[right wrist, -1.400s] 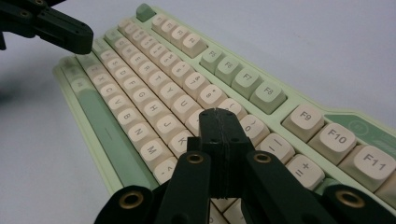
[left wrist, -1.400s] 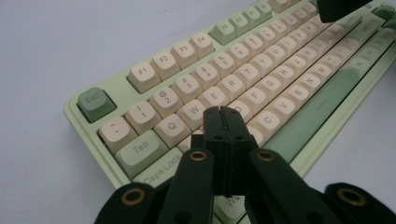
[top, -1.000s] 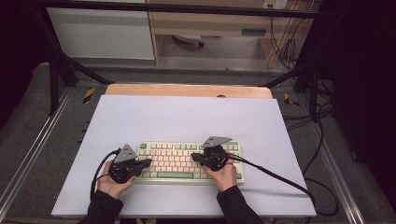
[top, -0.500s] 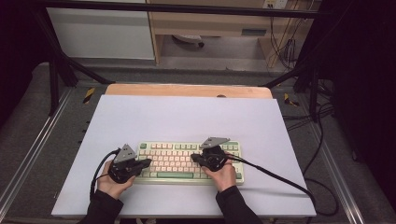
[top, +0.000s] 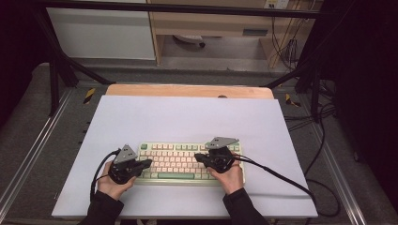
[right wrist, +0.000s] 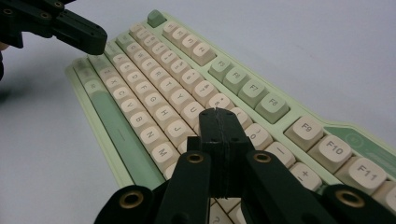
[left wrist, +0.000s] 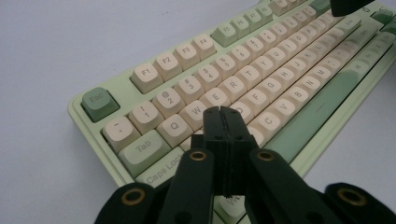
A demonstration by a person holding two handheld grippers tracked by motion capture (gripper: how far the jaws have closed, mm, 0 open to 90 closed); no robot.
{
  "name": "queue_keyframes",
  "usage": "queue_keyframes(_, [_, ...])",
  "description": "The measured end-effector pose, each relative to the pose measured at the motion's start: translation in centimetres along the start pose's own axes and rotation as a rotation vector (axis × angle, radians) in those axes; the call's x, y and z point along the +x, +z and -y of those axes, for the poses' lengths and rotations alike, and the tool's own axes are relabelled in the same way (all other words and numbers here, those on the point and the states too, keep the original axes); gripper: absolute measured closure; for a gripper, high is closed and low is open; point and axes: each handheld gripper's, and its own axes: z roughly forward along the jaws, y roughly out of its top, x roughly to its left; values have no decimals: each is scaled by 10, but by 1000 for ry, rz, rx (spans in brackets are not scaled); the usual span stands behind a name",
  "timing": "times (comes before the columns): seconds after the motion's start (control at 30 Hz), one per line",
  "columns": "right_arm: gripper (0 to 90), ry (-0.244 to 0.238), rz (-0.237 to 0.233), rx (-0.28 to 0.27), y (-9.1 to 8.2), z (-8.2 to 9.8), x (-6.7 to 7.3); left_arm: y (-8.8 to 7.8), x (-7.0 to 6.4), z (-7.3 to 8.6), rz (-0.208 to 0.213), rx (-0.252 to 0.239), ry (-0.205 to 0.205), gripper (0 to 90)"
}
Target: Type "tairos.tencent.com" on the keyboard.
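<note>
Soft even light on the table (top: 187,117), dark surroundings, gripper views blur far off.

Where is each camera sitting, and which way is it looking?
High view: sits above the person's side, looking forward and down on the table; shows both forearms, the left gripper and right gripper over the keyboard.
Left gripper view: rides on the left gripper, looking along its shut jaws across the keyboard from the Esc end.
Right gripper view: rides on the right gripper, looking along its shut jaws from the F-key end; the left gripper shows far off.
Shared: all see the keyboard.
</note>
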Motion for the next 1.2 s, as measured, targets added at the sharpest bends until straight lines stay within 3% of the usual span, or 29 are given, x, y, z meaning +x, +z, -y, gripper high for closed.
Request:
queue_keyframes(0.63, [900, 10, -6, -11, -25, 18, -9, 6, -7, -11, 6, 1, 15, 900])
queue_keyframes(1.2, [900, 19, 2, -8, -37, 30, -12, 23, -7, -11, 2, 43, 14, 899])
